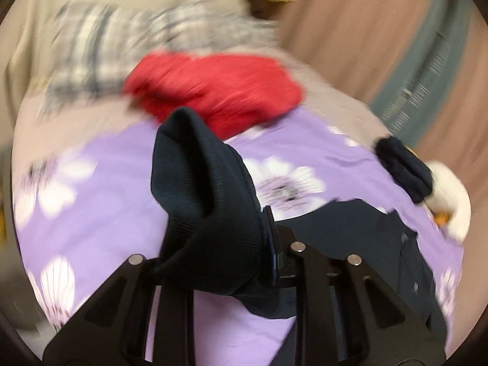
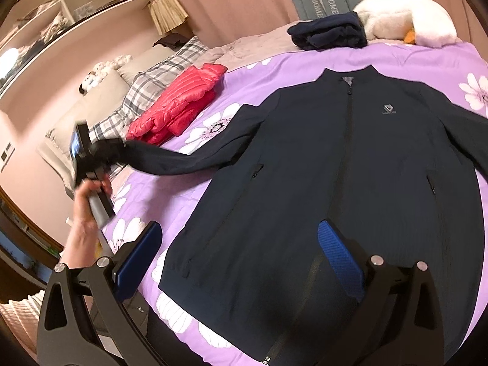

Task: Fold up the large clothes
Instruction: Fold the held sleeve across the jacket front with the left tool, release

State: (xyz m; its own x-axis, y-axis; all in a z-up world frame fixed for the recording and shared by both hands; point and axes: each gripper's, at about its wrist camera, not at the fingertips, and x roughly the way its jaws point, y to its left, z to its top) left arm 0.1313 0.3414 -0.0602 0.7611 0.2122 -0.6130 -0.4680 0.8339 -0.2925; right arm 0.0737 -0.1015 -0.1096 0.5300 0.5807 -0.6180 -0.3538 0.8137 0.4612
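A dark navy zip jacket (image 2: pixel 320 167) lies flat, front up, on the purple flowered bedspread (image 2: pixel 274 61). Its left sleeve (image 2: pixel 183 158) is stretched out and lifted off the bed toward the left. My left gripper (image 2: pixel 103 149), held by a person's hand (image 2: pixel 82 213), is shut on that sleeve's ribbed cuff (image 1: pixel 198 189). In the left wrist view, which is blurred, the cuff bulges up between the jaws of the left gripper (image 1: pixel 213 244) and hides one finger. My right gripper (image 2: pixel 241 256) hovers open over the jacket's hem, with nothing pressed between its blue pads (image 2: pixel 338 256).
A folded red puffer jacket (image 2: pixel 180 103) lies left of the navy jacket, next to plaid pillows (image 2: pixel 146 91). A folded navy garment (image 2: pixel 329 33) and a white plush toy (image 2: pixel 405 18) sit at the far edge. Shelves (image 2: pixel 76 6) line the wall.
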